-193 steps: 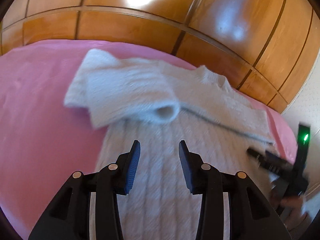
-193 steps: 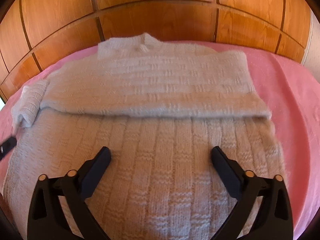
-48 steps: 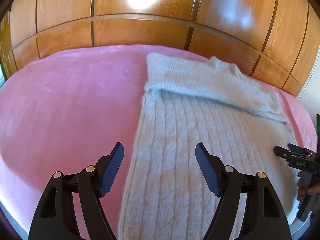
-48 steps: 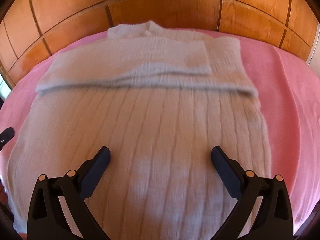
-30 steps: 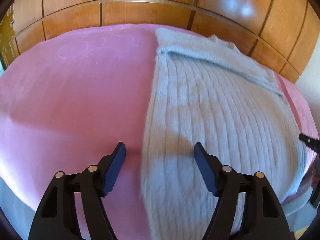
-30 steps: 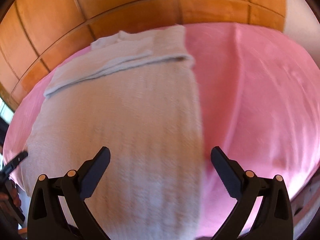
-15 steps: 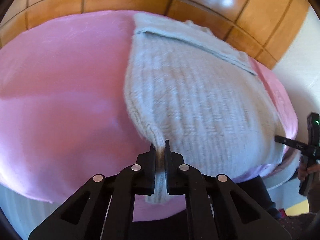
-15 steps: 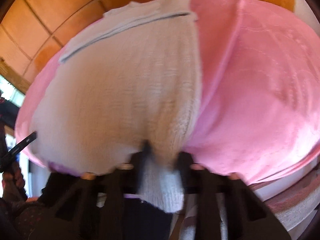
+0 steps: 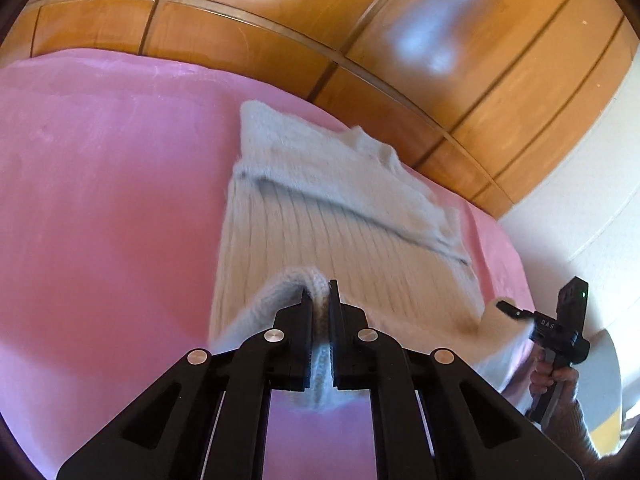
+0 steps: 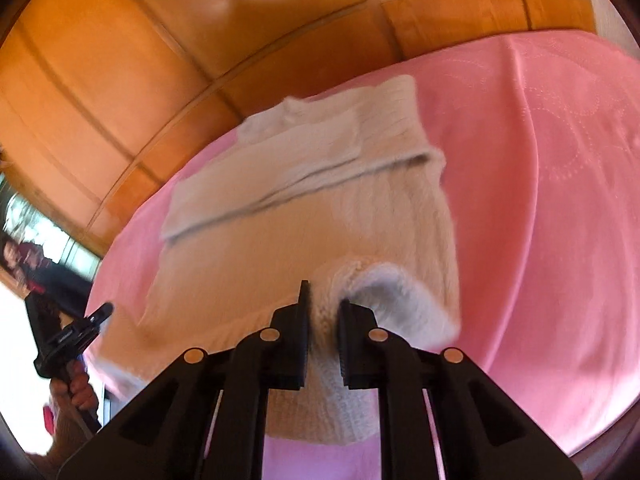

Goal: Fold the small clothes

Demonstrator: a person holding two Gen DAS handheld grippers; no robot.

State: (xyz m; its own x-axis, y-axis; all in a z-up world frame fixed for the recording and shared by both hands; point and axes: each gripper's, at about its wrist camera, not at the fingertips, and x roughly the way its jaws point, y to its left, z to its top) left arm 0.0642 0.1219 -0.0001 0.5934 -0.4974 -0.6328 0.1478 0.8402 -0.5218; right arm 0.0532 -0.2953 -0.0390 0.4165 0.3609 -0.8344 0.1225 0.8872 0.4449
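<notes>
Left wrist: ribbed fuzzy knit sweater (image 9: 320,232)

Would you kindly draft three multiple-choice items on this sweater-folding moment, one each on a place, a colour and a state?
1. Where do the folded-in sleeves lie on the sweater?
A. at the end nearest the cameras
B. across the far end, by the collar
C. hanging off the bed

2. What colour is the bedcover?
A. blue
B. green
C. pink

3. How do the jaws of the left gripper and right gripper stand?
A. both closed on the sweater's near hem
B. both wide open above it
C. one closed, one open

Answers: 1 B, the sleeves cross the sweater next to the collar; 2 C, pink cloth surrounds the sweater; 3 A, knit fabric is pinched between each pair of jaws.
</notes>
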